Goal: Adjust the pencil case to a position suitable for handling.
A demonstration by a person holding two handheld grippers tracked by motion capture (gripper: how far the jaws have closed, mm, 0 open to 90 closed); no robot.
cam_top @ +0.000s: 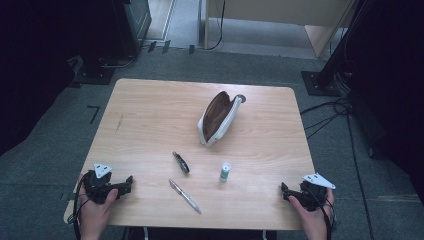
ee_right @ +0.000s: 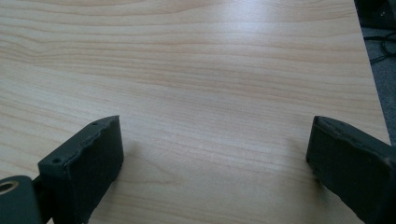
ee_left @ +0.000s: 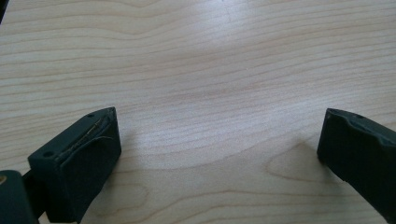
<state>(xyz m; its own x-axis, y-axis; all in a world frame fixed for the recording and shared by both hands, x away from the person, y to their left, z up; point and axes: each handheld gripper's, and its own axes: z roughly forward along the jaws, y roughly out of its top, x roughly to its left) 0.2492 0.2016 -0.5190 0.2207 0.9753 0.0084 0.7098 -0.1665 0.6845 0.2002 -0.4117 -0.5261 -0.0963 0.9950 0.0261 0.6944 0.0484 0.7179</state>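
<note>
A white pouch (cam_top: 216, 119) with a brown lining lies open at the middle back of the wooden table (cam_top: 150, 110). In front of it lie a small dark object (cam_top: 181, 162), a silver pen (cam_top: 185, 196) and a small white and green tube (cam_top: 225, 171) standing upright. My left gripper (cam_top: 125, 184) rests at the front left corner, held by a hand. In the left gripper view the left gripper (ee_left: 217, 140) is open over bare wood. My right gripper (cam_top: 286, 190) rests at the front right corner; in its own view the right gripper (ee_right: 215, 144) stands open with nothing between the jaws.
The table's right edge (ee_right: 373, 84) runs close beside my right gripper, with grey floor and cables beyond. Dark stands (cam_top: 320, 80) and equipment (cam_top: 125, 25) surround the table on the carpet.
</note>
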